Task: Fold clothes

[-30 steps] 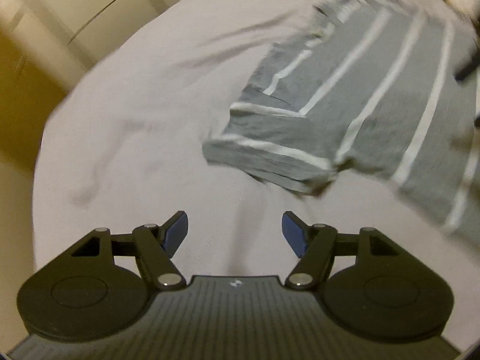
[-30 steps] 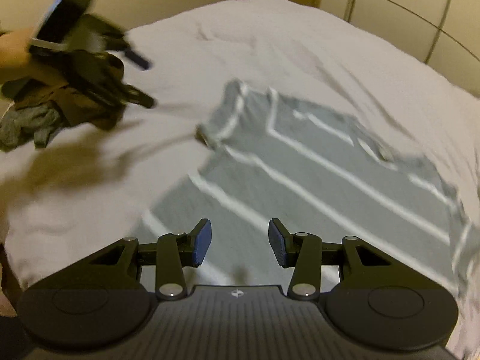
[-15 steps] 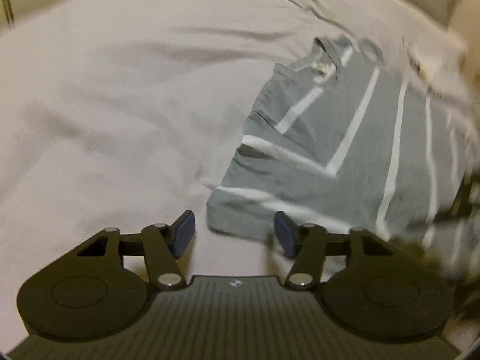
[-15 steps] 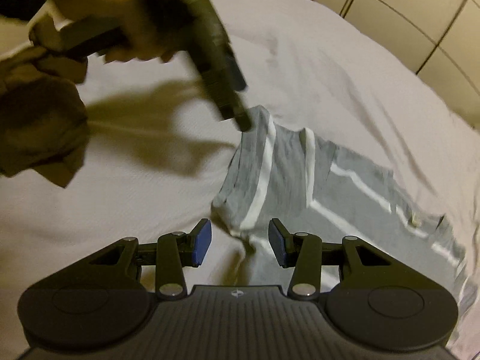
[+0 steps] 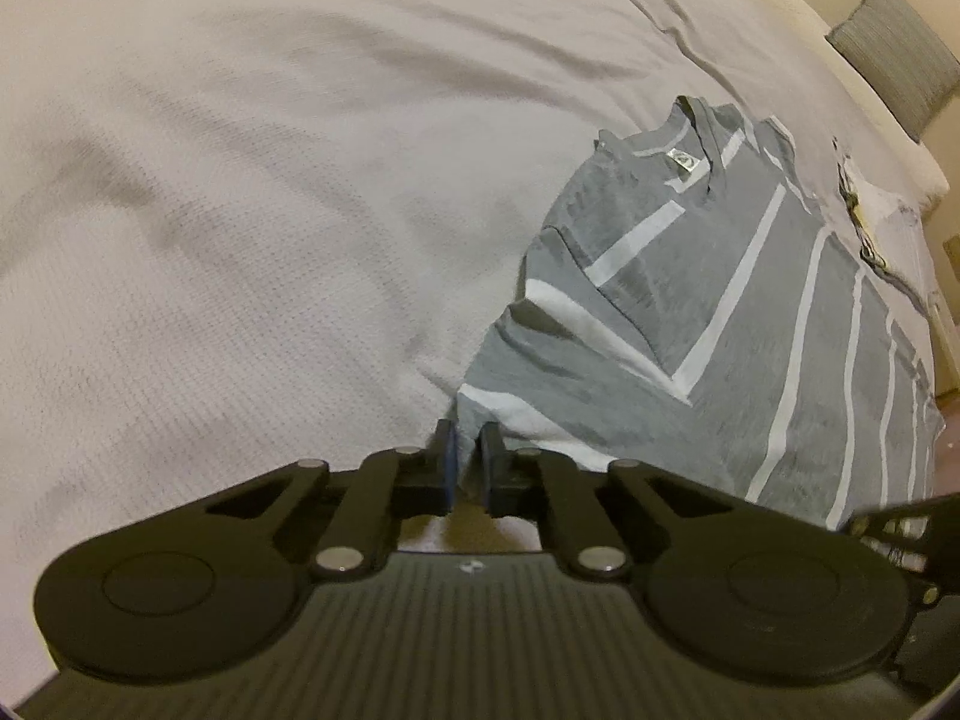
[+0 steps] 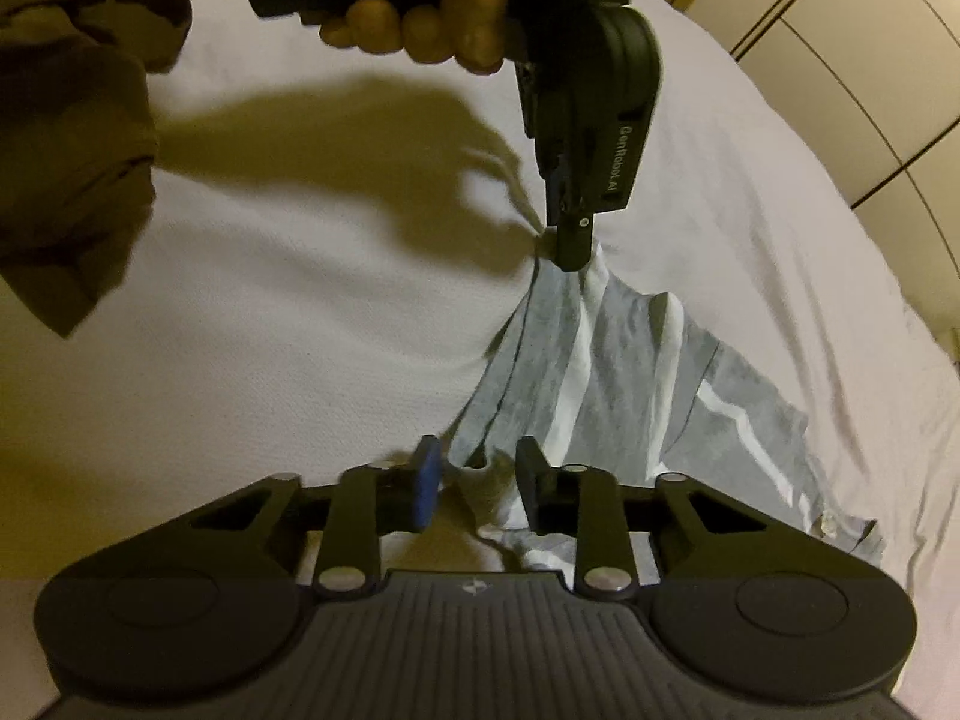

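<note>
A grey T-shirt with white stripes [image 5: 738,312] lies spread on a white bed sheet [image 5: 240,210]. My left gripper [image 5: 467,462] is shut on the corner of the shirt's sleeve edge. In the right wrist view the same left gripper [image 6: 570,240] pinches the shirt [image 6: 606,372] at the far end and pulls the cloth taut. My right gripper [image 6: 474,480] is partly open, with the near edge of the shirt lying between its blue pads [image 6: 427,477].
A brown garment [image 6: 66,168] lies on the bed at the left. A grey cushion [image 5: 900,54] sits at the far right. Cupboard doors [image 6: 840,78] stand beyond the bed. A person's hand [image 6: 420,18] holds the left gripper.
My left gripper has come down and shut on the sleeve corner. My right gripper has moved up to the shirt's near edge, and its fingers have narrowed around the cloth.
</note>
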Demonstrator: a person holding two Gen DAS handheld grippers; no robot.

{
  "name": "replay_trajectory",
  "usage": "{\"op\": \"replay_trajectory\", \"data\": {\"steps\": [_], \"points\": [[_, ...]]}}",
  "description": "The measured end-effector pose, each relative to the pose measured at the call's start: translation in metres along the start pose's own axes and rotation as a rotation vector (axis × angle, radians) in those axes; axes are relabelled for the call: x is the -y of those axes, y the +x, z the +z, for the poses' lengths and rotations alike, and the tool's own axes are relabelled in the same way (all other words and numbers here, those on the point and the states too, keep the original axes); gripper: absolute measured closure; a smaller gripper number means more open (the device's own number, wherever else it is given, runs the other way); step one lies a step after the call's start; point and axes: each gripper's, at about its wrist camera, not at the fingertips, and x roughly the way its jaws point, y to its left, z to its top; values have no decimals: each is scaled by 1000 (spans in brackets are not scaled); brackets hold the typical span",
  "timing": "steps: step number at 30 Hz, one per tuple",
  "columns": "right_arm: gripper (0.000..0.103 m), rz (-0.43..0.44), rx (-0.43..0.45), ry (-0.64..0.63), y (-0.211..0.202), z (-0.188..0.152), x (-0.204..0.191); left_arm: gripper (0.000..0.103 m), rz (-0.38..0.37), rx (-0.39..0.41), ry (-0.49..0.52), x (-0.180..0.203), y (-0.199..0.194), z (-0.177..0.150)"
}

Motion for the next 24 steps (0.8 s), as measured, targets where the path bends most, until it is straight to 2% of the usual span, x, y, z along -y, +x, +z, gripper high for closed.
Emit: {"op": "replay_trajectory", "data": {"steps": [1, 5, 7, 9, 11, 15, 19, 20, 22, 24], "points": [[103, 9, 12, 26, -2, -1, 5, 100, 3, 1, -20, 0, -1, 0], [103, 46, 59, 131, -9, -4, 25, 101, 20, 26, -124, 3, -12, 5], [103, 108, 110, 267, -19, -9, 44, 101, 27, 48, -156, 11, -18, 11], [103, 187, 128, 482, -21, -21, 69, 101, 29, 64, -162, 24, -21, 19], [103, 244, 104, 659, -16, -35, 86, 101, 36, 61, -157, 38, -18, 28], [101, 316, 68, 832, -4, -60, 103, 101, 46, 40, -139, 67, -4, 44], [99, 334, 72, 969, -4, -81, 112, 99, 13, 31, -142, 88, 15, 57], [97, 330, 71, 998, -4, -86, 114, 97, -6, 37, -143, 91, 18, 59], [88, 315, 62, 1031, -5, -94, 119, 90, -44, 48, -144, 97, 23, 65], [87, 291, 55, 1053, -8, -100, 123, 84, -53, 72, -151, 96, 18, 70]]}}
